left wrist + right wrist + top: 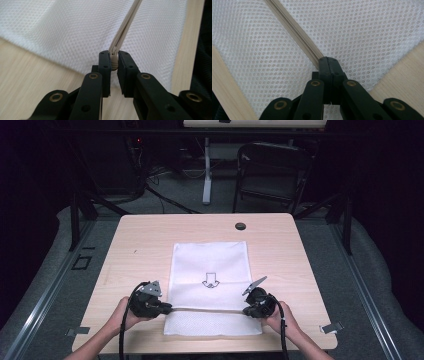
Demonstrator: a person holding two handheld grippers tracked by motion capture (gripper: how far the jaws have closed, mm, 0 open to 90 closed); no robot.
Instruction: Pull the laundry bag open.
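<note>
Left gripper (114, 58) clamping zipper pull (114, 62), right gripper (329, 61) clenched on zipper (294, 27), mesh bag (210, 265).

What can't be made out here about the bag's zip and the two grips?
- Zipper: high view, too small to tell open from closed.
- Zipper pull: left gripper view, mostly hidden between the left gripper pads.
- Right gripper view: shut jaws cover the zipper's end.

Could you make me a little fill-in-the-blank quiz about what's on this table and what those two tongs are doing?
1. The white mesh bag lies on a wooden ____.
2. Printed on the bag is a black ____ outline.
3. The left tongs are shut on the zipper's ____.
4. The right tongs pinch the bag at the zipper's ____ end.

Missing words: table; arrow; pull; right
</note>
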